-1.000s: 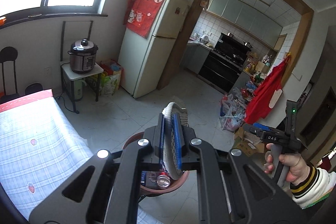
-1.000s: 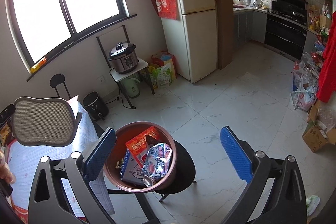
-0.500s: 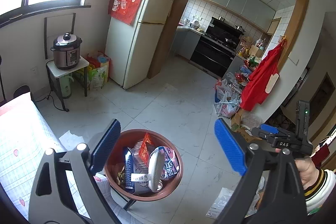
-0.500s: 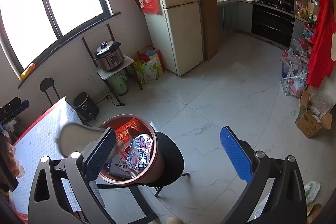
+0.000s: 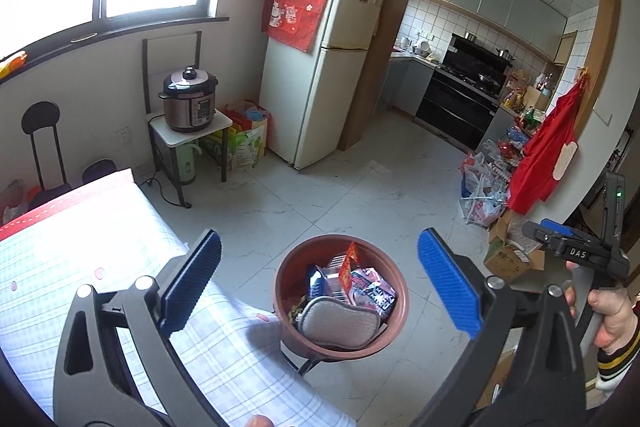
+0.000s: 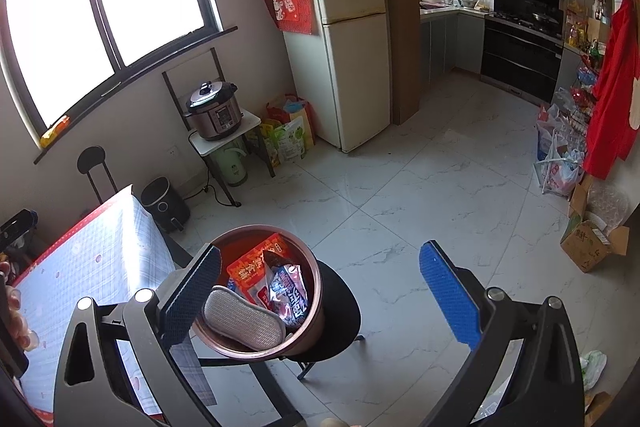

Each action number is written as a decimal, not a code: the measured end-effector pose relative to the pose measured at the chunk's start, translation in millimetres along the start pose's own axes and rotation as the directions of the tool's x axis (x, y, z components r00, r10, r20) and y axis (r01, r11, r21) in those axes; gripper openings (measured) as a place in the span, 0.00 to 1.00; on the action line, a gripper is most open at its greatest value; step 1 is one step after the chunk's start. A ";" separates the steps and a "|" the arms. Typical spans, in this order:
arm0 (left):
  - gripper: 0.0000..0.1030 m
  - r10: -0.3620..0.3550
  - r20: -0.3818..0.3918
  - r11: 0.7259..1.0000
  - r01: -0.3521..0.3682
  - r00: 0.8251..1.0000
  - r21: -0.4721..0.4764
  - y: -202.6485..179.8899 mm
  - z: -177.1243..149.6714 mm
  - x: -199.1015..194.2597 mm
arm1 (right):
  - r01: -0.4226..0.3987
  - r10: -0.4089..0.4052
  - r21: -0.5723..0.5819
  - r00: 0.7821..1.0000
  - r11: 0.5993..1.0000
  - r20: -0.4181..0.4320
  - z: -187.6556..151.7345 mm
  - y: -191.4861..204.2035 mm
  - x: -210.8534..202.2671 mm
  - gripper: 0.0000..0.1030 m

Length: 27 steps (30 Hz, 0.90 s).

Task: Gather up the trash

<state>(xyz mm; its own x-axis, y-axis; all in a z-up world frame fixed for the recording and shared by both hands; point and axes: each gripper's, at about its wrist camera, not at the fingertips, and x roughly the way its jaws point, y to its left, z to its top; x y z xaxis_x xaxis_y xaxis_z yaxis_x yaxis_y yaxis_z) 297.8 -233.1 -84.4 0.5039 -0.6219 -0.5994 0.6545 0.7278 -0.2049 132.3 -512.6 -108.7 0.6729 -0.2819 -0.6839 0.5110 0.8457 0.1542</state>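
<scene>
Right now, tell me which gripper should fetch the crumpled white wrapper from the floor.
Right, probably. The crumpled white wrapper lies on the tiled floor beside the open right gripper; the left gripper, also open, hovers over the round brown bin.

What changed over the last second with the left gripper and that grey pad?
The left gripper, shut on the grey oval scouring pad a second ago, opened and let it go; the pad dropped into the brown round trash bin and lies on the wrappers. The right gripper stayed open and empty, and the bin stayed on its black stool.
</scene>
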 end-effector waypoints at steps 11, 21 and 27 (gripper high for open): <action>0.94 0.115 0.083 0.993 -0.113 0.990 -0.028 42.4 -7.3 -81.4 | 0.009 -0.005 -0.060 0.998 0.998 0.064 4.0 61.1 -42.6 0.95; 0.94 0.182 0.188 0.983 -0.177 0.965 -0.045 71.5 -15.9 -164.1 | -0.019 0.034 -0.114 0.991 0.993 0.131 0.8 122.8 -88.5 0.95; 0.94 0.210 0.227 0.978 -0.201 0.951 -0.063 87.5 -24.8 -200.6 | -0.029 0.049 -0.129 0.987 0.991 0.154 -6.2 149.9 -107.3 0.95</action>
<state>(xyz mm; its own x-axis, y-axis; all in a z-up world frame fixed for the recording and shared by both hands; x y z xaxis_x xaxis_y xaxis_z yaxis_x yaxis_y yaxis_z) 239.9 -37.4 -1.3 0.7448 -0.5039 -0.4375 0.5029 0.8548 -0.1283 133.4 -352.7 -16.6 0.7718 -0.3065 -0.5572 0.4177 0.9050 0.0807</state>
